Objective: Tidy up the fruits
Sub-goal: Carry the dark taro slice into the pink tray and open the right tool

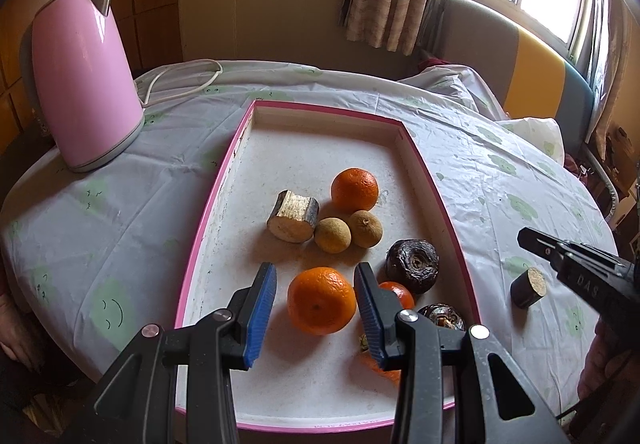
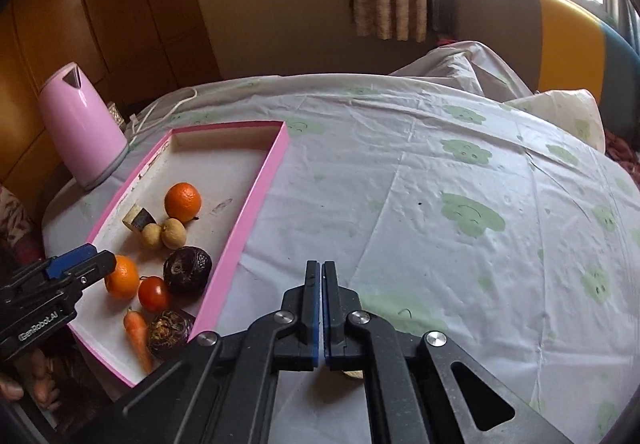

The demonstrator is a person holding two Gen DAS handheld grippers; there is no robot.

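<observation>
A pink-rimmed white tray (image 1: 224, 171) (image 2: 256, 191) lies on the table. It holds two oranges (image 1: 321, 300) (image 1: 354, 189), two longans (image 1: 332, 235), a cut sugarcane piece (image 1: 293, 215), two dark water chestnuts (image 1: 412, 259), a small tomato (image 2: 154, 293) and a carrot (image 2: 138, 336). My left gripper (image 1: 316, 294) is open, its blue pads on either side of the near orange, not touching it. Another sugarcane piece (image 1: 529, 287) lies on the cloth right of the tray. My right gripper (image 2: 322, 276) is shut and empty above the cloth, right of the tray.
A pink kettle (image 1: 82, 75) (image 2: 80, 123) stands at the table's far left with its white cord (image 1: 180, 81) behind the tray. The round table has a white cloth with green smiley prints (image 2: 472, 215). A sofa and window lie beyond.
</observation>
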